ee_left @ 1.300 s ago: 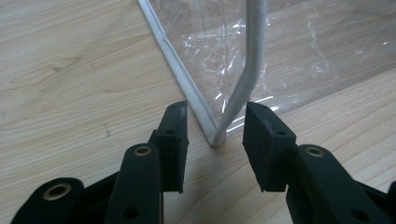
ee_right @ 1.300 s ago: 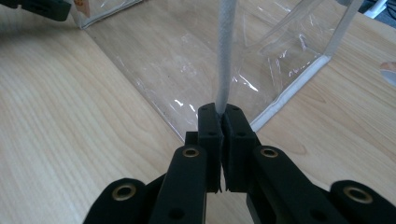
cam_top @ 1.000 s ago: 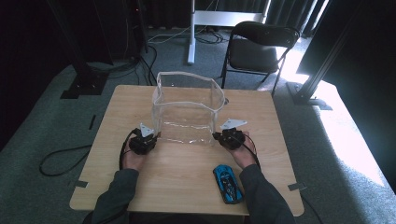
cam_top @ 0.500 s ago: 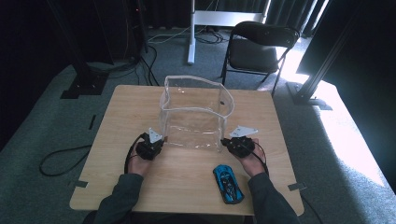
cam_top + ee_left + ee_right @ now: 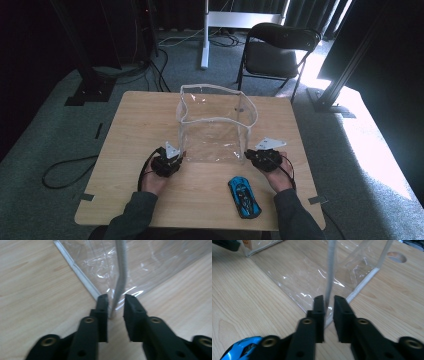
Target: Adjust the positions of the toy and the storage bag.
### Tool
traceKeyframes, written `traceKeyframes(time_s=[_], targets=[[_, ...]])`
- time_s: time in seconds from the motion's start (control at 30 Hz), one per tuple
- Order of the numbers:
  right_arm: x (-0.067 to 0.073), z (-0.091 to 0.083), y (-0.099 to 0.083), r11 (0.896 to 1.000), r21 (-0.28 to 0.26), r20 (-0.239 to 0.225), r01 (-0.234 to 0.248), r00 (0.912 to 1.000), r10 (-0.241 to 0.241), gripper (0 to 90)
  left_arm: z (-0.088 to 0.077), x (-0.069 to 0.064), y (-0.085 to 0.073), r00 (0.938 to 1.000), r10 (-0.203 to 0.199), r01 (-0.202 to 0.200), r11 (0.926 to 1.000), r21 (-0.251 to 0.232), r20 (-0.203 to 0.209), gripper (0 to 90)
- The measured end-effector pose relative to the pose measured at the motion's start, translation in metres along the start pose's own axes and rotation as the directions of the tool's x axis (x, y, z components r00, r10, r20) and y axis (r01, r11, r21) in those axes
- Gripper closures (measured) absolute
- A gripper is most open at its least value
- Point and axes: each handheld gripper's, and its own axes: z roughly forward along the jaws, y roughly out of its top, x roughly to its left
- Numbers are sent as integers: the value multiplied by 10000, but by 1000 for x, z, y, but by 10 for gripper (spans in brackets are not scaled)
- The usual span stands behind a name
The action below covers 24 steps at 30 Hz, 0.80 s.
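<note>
1. The clear bag stands open-topped at the centre of the tabletop. The toy car lies near the front edge, at about five o'clock from the bag and just inside the right hand.

2. The left gripper sits at the bag's seven o'clock corner. In the left gripper view its jaws have just been opening; the white corner seam rises between them, close to one pad and clear of the other. I take it as released.

3. The right gripper is at the bag's five o'clock corner. Its jaws have also just been parting, with the seam in the gap and no pinch showing, so it too is released.

4. Step in hand, as I judge it: setting the bag down upright and letting go of both front corners.

5. Next move likely calls for backing both grippers off without tipping the floppy bag, then turning the right one towards the car.

6. Writing: a small orange label shows at a far corner of the bag, too blurred to read. No brand is legible on the car.
</note>
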Motion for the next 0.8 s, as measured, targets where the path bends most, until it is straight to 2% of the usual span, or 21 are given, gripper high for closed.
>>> traceKeyframes(time_s=[0.07,0.17,0.23,0.3,0.4,0.47,0.57,0.67,0.73,0.8], targets=[[1,-6,-4,9999,-35,79,-131,9999,131,700,-8,-4,-3,10000,-3,3,10000,-57,-4,668],[5,-12,-17,9994,128,4,-309,9995,309,658,-15,-13,-5,9995,18,-18,10000,-25,311,635],[11,-14,-28,9985,431,46,-327,9995,326,641,-15,-22,-4,9972,225,-227,9997,22,710,603],[17,-15,-39,9971,711,56,-285,9996,282,616,-12,-33,-2,9902,313,-339,9993,172,1358,563],[24,-17,-54,9949,927,99,-402,9992,395,615,-3,-55,-2,9736,1001,-1074,9939,246,2051,537],[26,-17,-61,9933,1023,129,-531,9986,521,616,3,-69,-2,9611,1311,-1431,9892,324,2433,528],[27,-17,-66,9909,1261,193,-475,9988,454,615,10,-89,0,9438,1586,-1744,9842,291,2900,499],[30,-16,-67,9895,1425,121,-232,9997,217,606,11,-109,0,9226,1966,-2124,9771,119,3319,490],[34,-15,-69,9879,1540,36,-191,9998,187,591,10,-118,0,9085,2252,-2395,9709,-30,3521,486],[36,-13,-69,9873,1573,130,-231,9997,213,592,10,-125,0,8989,2367,-2538,9673,-23,3687,486]])
